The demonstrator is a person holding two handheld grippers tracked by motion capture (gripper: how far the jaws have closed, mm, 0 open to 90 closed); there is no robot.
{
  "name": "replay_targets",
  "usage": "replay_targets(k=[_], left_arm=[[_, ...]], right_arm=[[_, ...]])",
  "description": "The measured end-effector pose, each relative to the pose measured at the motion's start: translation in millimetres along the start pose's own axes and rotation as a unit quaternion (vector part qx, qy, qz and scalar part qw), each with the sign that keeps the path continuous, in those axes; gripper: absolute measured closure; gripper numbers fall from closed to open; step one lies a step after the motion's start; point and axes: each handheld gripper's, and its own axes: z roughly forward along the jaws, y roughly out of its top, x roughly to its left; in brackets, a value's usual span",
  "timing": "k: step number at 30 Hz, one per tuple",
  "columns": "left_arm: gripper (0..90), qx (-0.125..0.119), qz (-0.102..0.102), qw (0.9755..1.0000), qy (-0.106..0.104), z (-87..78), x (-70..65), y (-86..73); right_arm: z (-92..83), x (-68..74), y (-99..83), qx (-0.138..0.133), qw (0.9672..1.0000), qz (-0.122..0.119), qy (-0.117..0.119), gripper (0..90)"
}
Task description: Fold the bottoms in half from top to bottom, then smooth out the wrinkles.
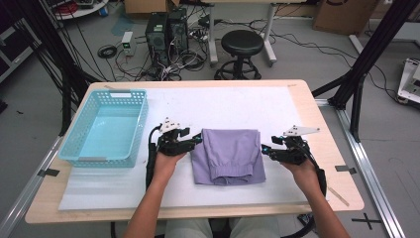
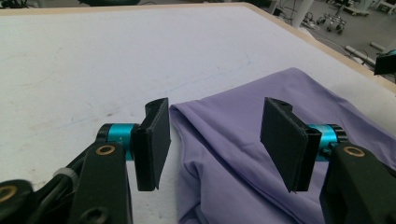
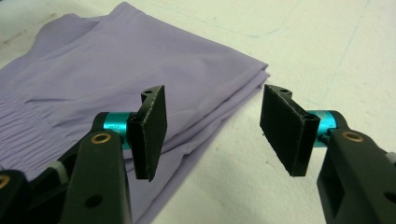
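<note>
On worktop (image 1: 307, 99): 1 white mat (image 1: 223, 104), 1 folded purple cloth (image 1: 229, 156) at centre, 1 blue basket (image 1: 106, 126) at left. Hand-held grippers: 2, w/ left gripper (image 1: 197, 140) at cloth's left edge, right gripper (image 1: 266, 148) at its right edge; 2 black pads each. On floor far side: 1 black stool (image 1: 241, 44), 2 PC towers (image 1: 166, 29), 2 cardboard boxes approx.

I work in a lab: computer towers (image 1: 167, 30), tangled floor cables (image 1: 148, 67), black aluminium frame struts (image 1: 369, 52), a stool (image 1: 241, 44).
</note>
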Motion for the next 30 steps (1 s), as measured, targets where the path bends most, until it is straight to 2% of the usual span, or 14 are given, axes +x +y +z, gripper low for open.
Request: replay_targets(k=[8,10,18,22,26,28,30], left_arm=[[42.1,0.003,0.004,1.0,0.005,-3.0,-1.0,-2.7],[41.8,0.002,-0.001,1.0,0.004,-4.3,-1.7,-2.3],[41.8,0.011,0.003,0.9999,0.002,-6.0,-2.0,-4.0],[42.2,0.019,0.002,0.9998,-0.001,-4.5,-1.5,-5.3],[57.3,0.054,0.008,0.9985,0.01,-2.0,-3.1,-8.7],[63.0,0.056,0.008,0.9983,0.013,-1.5,-2.9,-12.2],[63.1,0.055,0.004,0.9983,0.016,-2.6,-1.9,-14.1]], right_arm=[[-4.7,-3.5,-0.3,-0.01,0.9999,0.011,-0.001,41.3],[-5.2,-3.6,-0.4,-0.011,0.9999,0.009,-0.001,41.3],[0.3,-3.3,0.0,-0.002,1.0,0.004,-0.003,43.0],[3.4,-5.9,0.8,0.0,1.0,0.006,0.0,48.2],[7.2,-15.6,1.5,0.001,0.9999,0.017,0.001,59.0],[9.1,-20.4,1.4,0.001,0.9997,0.023,-0.001,65.0],[12.3,-26.2,1.4,0.003,0.9994,0.033,-0.007,68.9]])
